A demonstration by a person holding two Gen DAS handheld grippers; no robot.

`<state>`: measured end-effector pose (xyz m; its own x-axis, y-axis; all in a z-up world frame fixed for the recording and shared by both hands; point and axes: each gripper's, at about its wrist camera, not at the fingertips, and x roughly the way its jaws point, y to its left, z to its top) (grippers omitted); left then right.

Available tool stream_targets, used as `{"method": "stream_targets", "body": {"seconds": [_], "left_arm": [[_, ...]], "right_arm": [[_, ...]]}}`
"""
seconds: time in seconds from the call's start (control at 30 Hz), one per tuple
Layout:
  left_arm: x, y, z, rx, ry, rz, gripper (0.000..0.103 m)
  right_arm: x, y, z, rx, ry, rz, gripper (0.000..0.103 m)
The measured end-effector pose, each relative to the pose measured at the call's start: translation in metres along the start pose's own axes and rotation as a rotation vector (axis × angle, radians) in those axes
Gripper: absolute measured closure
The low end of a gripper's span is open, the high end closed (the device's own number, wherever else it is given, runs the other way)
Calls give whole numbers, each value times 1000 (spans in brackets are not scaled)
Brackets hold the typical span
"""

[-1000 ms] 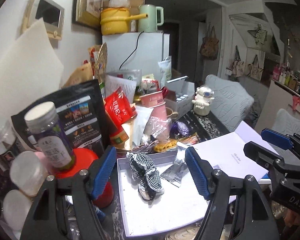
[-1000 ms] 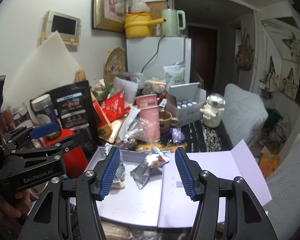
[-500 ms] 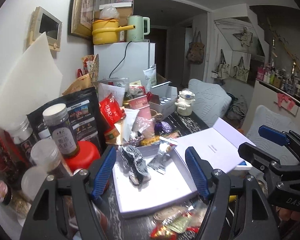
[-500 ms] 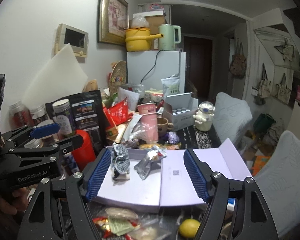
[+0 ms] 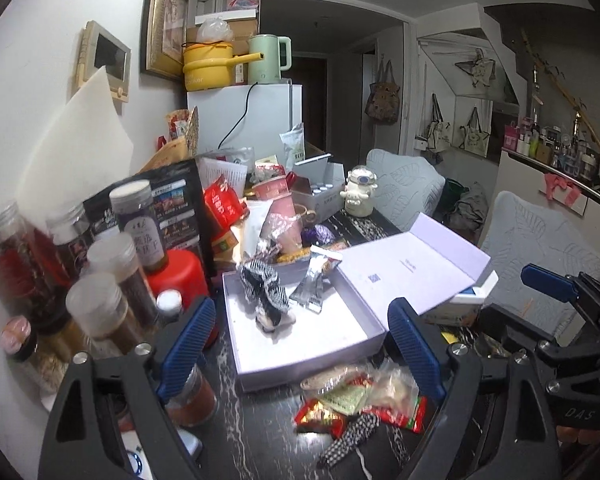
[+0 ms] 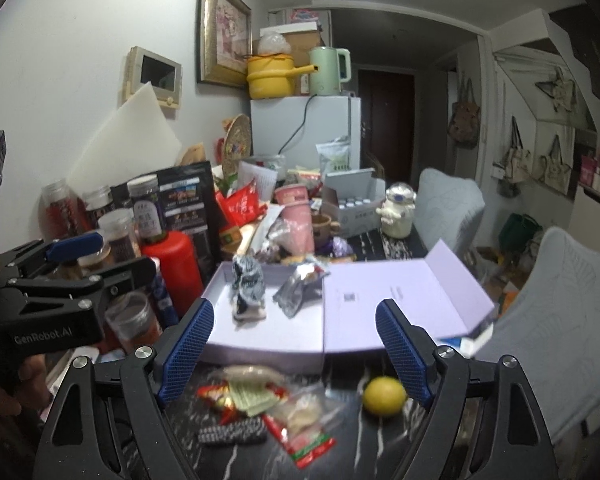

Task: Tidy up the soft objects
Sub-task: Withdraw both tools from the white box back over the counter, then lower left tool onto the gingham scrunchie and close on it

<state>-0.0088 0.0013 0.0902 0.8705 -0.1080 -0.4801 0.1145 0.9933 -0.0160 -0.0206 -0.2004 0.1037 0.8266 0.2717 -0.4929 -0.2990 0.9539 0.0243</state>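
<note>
At the table's left edge, jars and a red canister are crowded together. The left gripper is held released above the table's near edge, nothing between its blue pads. Inside the open lavender box a black-and-white checked cloth is seen toward the far left corner — a silver pouch just beside it. Snack packets and a lemon lie before the box. The right gripper is likewise spread wide — empty.

White "GenRobot.AI" lettering on the black plastic body of the left gripper, faint "DAS" embossed on the black plastic body of the right gripper, other package labels unreadable
</note>
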Motion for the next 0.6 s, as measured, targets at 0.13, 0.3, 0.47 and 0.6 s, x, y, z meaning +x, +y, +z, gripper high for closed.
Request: {"method": "stream_targets", "body": {"seconds": [0.13, 0.3, 0.47, 0.6], "left_arm": [[1, 3, -16, -6, 31, -24, 14], [1, 2, -38, 3, 67, -36, 14], [7, 1, -59, -16, 117, -54, 14], [15, -2, -77, -13, 161, -78, 14]], "right_arm": [[-4, 2, -18, -9, 34, -3, 19], [-6, 3, -41, 4, 72, 5, 19], [-1, 4, -64, 14, 111, 17, 19], [6, 5, -83, 16, 156, 25, 19]]}}
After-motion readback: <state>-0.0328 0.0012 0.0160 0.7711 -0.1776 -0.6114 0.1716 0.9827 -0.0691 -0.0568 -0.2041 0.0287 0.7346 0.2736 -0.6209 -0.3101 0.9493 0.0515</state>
